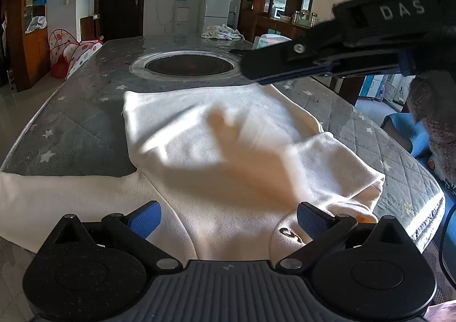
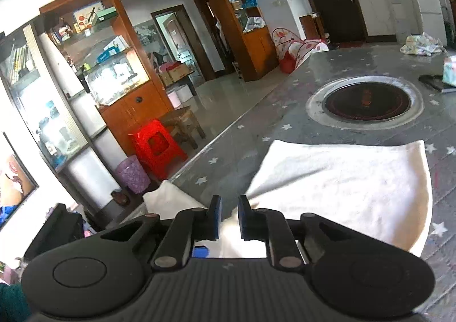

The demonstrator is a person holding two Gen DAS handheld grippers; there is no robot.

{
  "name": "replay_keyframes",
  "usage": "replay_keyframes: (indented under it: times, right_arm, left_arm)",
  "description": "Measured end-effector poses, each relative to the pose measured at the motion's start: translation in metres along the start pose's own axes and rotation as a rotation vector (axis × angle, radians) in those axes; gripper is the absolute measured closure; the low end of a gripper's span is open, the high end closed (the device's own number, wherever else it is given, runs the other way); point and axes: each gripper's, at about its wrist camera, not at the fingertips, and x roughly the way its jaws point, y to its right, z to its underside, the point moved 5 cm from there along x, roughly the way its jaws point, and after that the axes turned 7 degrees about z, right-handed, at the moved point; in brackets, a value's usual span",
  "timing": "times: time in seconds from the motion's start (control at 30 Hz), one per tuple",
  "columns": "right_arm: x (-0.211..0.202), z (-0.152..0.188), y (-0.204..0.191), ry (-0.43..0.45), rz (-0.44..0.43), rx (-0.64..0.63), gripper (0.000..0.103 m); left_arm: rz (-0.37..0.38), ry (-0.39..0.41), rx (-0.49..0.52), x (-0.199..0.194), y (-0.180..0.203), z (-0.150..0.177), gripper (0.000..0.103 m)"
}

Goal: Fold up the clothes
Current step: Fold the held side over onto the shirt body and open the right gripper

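Observation:
A cream white sweater (image 1: 216, 151) lies partly folded on the grey star-patterned table cover (image 1: 79, 128). Its right side is folded over the body and one sleeve (image 1: 42, 196) stretches left. My left gripper (image 1: 228, 222) is open, just above the sweater's near edge by a small logo (image 1: 290, 233). My right gripper (image 1: 253, 71) reaches in from the upper right of the left wrist view, above the sweater's far edge. In the right wrist view the right gripper (image 2: 229, 216) is nearly shut with a small gap, low over the sweater (image 2: 342, 188); no cloth shows between the pads.
A round inset burner (image 1: 188, 64) sits in the table beyond the sweater. A bundle of patterned cloth (image 1: 221, 32) lies at the far end. A red stool (image 2: 156, 148) and purple bin (image 2: 132, 175) stand on the floor at the table's left.

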Motion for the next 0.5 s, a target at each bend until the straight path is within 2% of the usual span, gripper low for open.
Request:
replay_keyframes:
  times: [0.1,0.33,0.5]
  right_arm:
    - [-0.009,0.002,0.013,-0.009,0.044,-0.019,0.081]
    - [-0.026,0.036,0.069,-0.105,0.245,-0.058,0.081]
    - [-0.028,0.068,0.094,-0.148,0.304,-0.029,0.081]
  left_arm:
    - [-0.007,0.004,-0.002,-0.001,-0.003,-0.001,0.000]
    - [0.001,0.033,0.001,-0.003,-0.002,-0.009,0.000]
    - [0.052,0.052,0.023,0.004,0.009,-0.016,0.008]
